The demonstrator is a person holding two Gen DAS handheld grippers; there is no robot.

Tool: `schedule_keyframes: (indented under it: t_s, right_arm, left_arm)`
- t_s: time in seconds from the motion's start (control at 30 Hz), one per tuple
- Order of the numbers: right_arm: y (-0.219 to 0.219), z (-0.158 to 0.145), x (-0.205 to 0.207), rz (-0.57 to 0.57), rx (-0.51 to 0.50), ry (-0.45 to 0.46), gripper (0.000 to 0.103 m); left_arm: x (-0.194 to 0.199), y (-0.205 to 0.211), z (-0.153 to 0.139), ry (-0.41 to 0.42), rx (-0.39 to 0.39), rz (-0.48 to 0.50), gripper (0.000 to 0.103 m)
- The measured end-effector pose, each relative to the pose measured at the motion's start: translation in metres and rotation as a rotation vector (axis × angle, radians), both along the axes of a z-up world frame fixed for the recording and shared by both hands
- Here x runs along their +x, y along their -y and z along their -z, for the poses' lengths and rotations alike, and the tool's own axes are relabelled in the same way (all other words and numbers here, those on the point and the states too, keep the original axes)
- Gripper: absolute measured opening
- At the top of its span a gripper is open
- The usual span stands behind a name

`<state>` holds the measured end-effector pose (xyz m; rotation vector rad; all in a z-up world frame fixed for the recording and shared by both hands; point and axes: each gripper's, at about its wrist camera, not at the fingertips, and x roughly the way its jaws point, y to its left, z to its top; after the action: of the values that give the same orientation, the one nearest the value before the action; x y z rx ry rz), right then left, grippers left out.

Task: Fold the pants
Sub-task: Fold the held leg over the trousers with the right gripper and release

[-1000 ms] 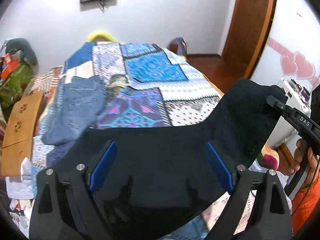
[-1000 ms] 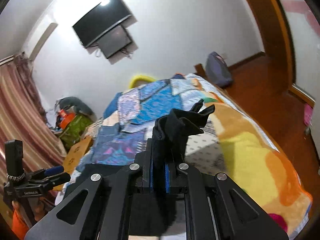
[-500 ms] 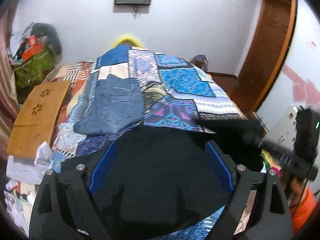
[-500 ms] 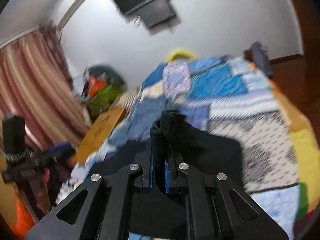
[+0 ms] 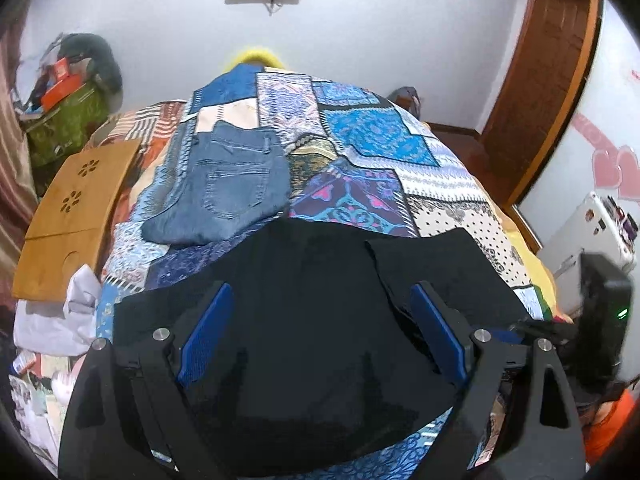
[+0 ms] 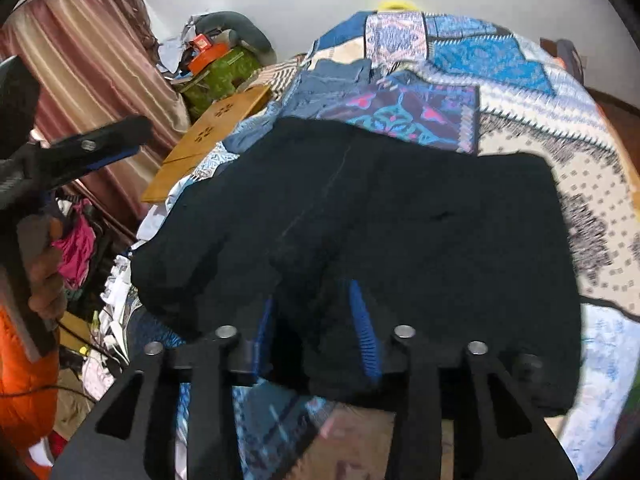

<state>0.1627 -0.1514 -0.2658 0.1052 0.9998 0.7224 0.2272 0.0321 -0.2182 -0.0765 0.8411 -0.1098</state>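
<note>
Since a second ago the black pants point(image 5: 320, 320) have come down from being held up in the air and now lie spread on the patchwork bedspread point(image 5: 372, 140), and the right gripper point(image 6: 316, 324), then pinched on a bunch of the cloth, has parted its fingers. In the left wrist view the left gripper point(image 5: 320, 332) is spread wide over the pants, its blue pads point(image 5: 204, 336) apart with dark cloth between and beneath them; whether the pads touch the cloth cannot be told, since the black fabric swallows folds and edges. One flap overlaps at the right side of the garment. Beyond the pants lies a folded pair of blue jeans point(image 5: 228, 188), with a wooden lap tray point(image 5: 72, 212) at the left of the bed; the other gripper is only a dark, blurred shape at the right edge. The right wrist view is smeared by motion. It shows the right gripper partly spread, the blue pads point(image 6: 362, 332) standing apart over the near edge of the pants, and a seam running down the cloth that the left view does not show. The left gripper point(image 6: 96, 148) appears at the far left, held in a hand point(image 6: 44, 276), clear of the pants.
</note>
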Motion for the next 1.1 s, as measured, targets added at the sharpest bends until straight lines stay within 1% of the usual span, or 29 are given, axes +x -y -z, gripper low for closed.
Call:
schedule_keyframes:
  t_s: [0.03,0.13,0.23,0.3,0.37,0.43,0.5,0.57,0.6,0.7,0.8,0.87,0.97,1.1]
  right_arm:
    - [0.008,-0.006,0.000,0.001,0.001,0.013,0.045]
    - [0.026,-0.023,0.001,0.017,0.020,0.067,0.046]
    - [0.049,-0.036,0.010,0.061,0.023,0.132,0.046]
    - [0.061,-0.041,0.021,0.096,-0.003,0.175,0.046]
    - [0.072,-0.039,0.033,0.118,-0.037,0.196,0.046]
    - [0.079,-0.030,0.048,0.129,-0.056,0.195,0.046]
    - [0.082,-0.021,0.062,0.124,-0.065,0.172,0.046]
    - [0.082,-0.007,0.074,0.110,-0.077,0.152,0.036]
    - [0.082,-0.001,0.078,0.104,-0.077,0.140,0.033]
    - [0.078,0.016,0.085,0.073,-0.075,0.095,0.033]
    - [0.074,0.035,0.083,0.031,-0.129,0.057,0.033]
    - [0.078,0.043,0.077,0.014,-0.134,0.044,0.032]
    - [0.089,0.040,0.068,0.024,-0.132,0.041,0.032]
    - [0.102,0.037,0.051,0.049,-0.155,0.046,0.032]
  left_arm:
    - [0.003,0.005,0.000,-0.004,0.008,0.014,0.091]
    - [0.012,0.026,0.002,-0.009,0.036,0.058,0.091]
    - [0.025,0.050,0.006,-0.019,0.056,0.108,0.091]
    - [0.036,0.068,0.013,-0.036,0.067,0.137,0.091]
    - [0.046,0.083,0.022,-0.051,0.078,0.163,0.090]
    - [0.056,0.098,0.033,-0.070,0.087,0.187,0.079]
    - [0.068,0.114,0.048,-0.114,0.096,0.217,0.054]
    - [0.081,0.125,0.066,-0.181,0.071,0.241,0.045]
    - [0.086,0.128,0.073,-0.205,0.056,0.247,0.045]
    - [0.097,0.132,0.099,-0.281,0.054,0.238,0.045]
    - [0.092,0.132,0.102,-0.261,0.066,0.253,0.045]
    - [0.087,0.133,0.102,-0.254,0.083,0.267,0.045]
    - [0.077,0.132,0.101,-0.240,0.116,0.286,0.045]
    - [0.059,0.136,0.098,-0.207,0.185,0.305,0.045]
